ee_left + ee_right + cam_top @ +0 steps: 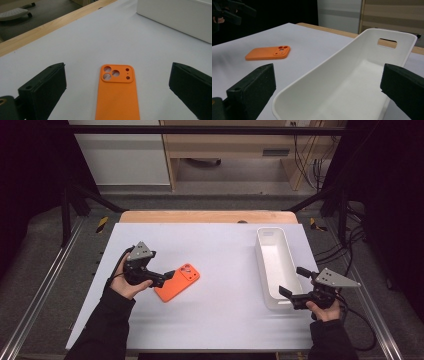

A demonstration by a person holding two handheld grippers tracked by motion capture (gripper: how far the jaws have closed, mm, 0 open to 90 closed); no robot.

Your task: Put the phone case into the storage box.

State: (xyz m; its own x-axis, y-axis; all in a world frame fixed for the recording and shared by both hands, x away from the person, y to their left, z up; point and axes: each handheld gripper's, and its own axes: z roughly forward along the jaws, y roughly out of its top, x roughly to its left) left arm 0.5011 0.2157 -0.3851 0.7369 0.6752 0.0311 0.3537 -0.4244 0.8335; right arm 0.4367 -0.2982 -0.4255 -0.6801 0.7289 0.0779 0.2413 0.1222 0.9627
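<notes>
White tabletop (220,320) spreads under both my hands, with a wooden edge at its far side. My left gripper (167,276) hangs just at the near end of the orange phone case (178,281), jaws spread wide with the case lying flat between them, untouched, camera cutouts at its far end. Well to the right of the case stands the white tray (265,270); my right gripper (292,285) sits at its near end, jaws apart astride the rim.
</notes>
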